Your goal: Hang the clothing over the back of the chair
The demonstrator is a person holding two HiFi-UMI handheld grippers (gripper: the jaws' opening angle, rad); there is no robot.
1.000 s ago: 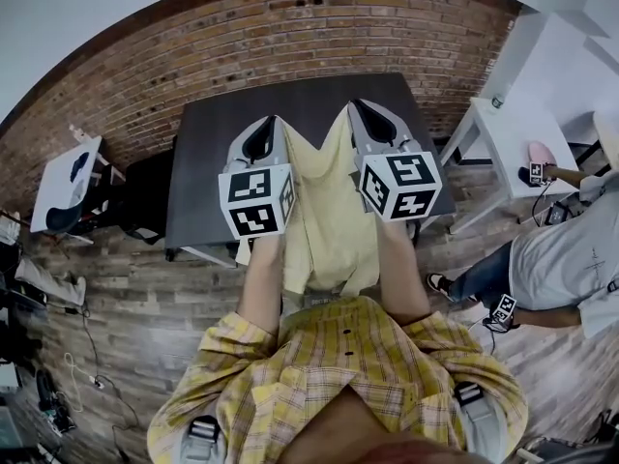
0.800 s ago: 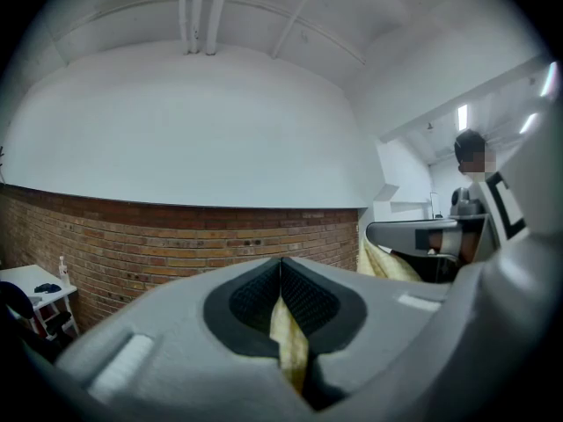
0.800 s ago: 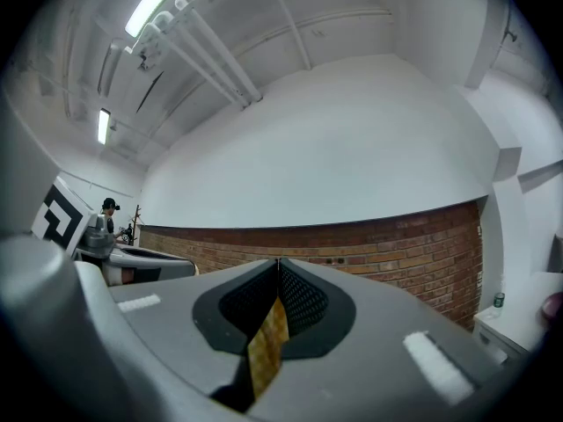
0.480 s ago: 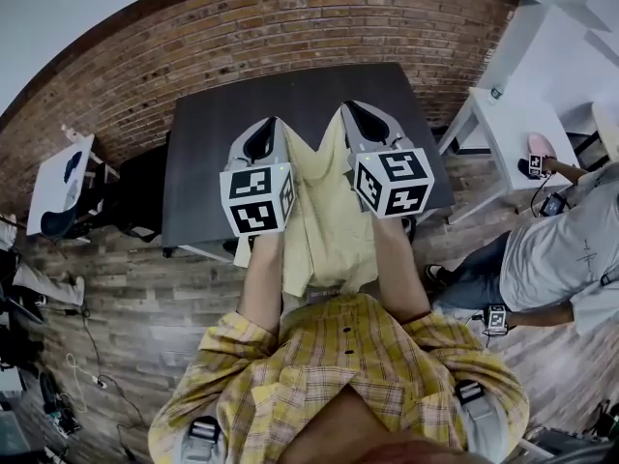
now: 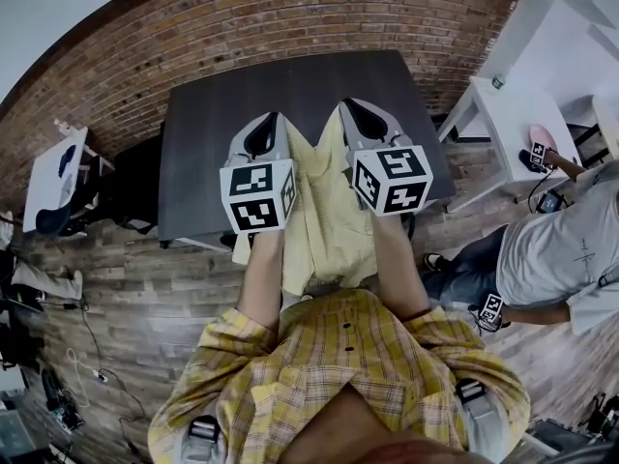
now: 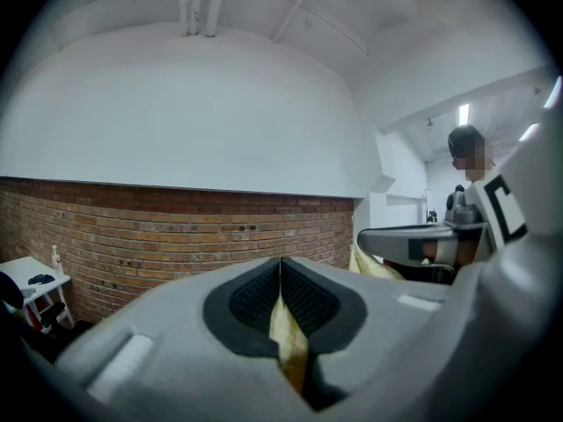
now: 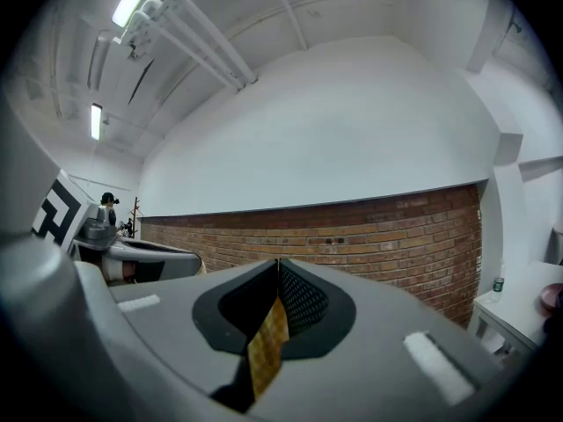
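A pale yellow garment [image 5: 329, 211] hangs between my two grippers, raised in front of the person's chest over the near edge of a dark table [image 5: 208, 153]. My left gripper [image 5: 268, 121] is shut on the garment's left edge, and a strip of cloth [image 6: 286, 337] shows pinched between its jaws [image 6: 281, 262]. My right gripper [image 5: 350, 106] is shut on the right edge, with checked yellow cloth [image 7: 266, 345] caught in its jaws [image 7: 279, 264]. A black chair [image 5: 135, 193] stands at the table's left end, partly hidden in shadow.
A brick wall [image 5: 242, 27] runs behind the table. A small white table [image 5: 58, 177] stands at far left and a white desk [image 5: 513, 124] at right. A seated person [image 5: 561, 259] is at the right edge. Cables [image 5: 77, 356] lie on the wooden floor at left.
Both grippers and the garment have drifted slightly up the picture toward the table, the right one a little more. Both holds are unchanged. The person at right has shifted.
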